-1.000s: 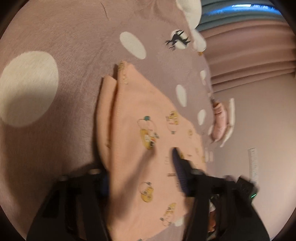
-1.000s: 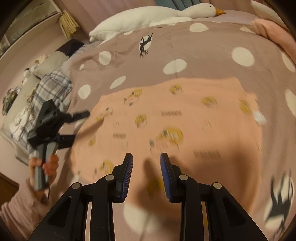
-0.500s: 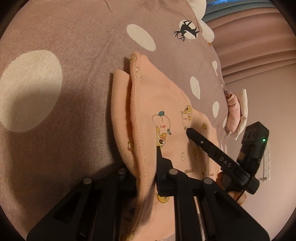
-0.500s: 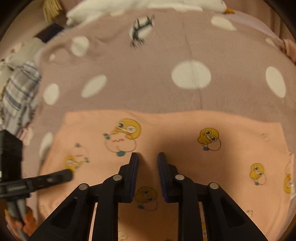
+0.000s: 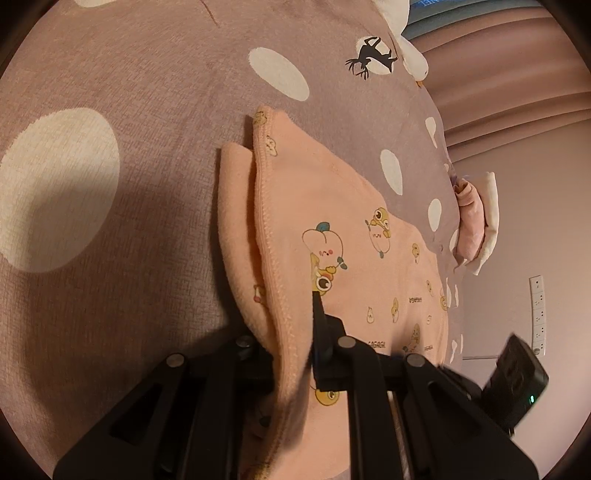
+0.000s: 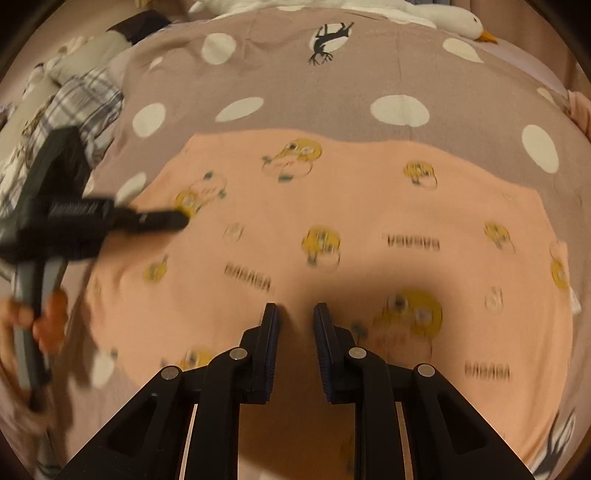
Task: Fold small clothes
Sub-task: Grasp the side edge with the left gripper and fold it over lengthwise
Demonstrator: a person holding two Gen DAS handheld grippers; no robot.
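Observation:
A peach garment (image 5: pixel 354 206) printed with yellow ducks lies flat on the dotted mauve bedspread (image 5: pixel 110 92). Its stitched left edge is doubled over. My left gripper (image 5: pixel 291 332) is shut on that doubled edge, and cloth hides its left finger. In the right wrist view the garment (image 6: pixel 369 206) spreads wide, and the left gripper (image 6: pixel 173 220) grips its left side, held by a hand (image 6: pixel 48 321). My right gripper (image 6: pixel 295 332) pinches a raised fold near the garment's near edge, jaws narrow. Only its body (image 5: pixel 517 380) shows in the left wrist view.
A white goose plush (image 6: pixel 424 11) lies along the bed's far side. Plaid fabric and bedding (image 6: pixel 81 99) are piled at the left. Folded pink and white clothes (image 5: pixel 472 225) sit at the bed's edge. A socket strip (image 5: pixel 537 314) is on the wall.
My left gripper has closed on the garment's doubled edge. My right gripper has narrowed onto a fold and shifted across the cloth, blurring its view.

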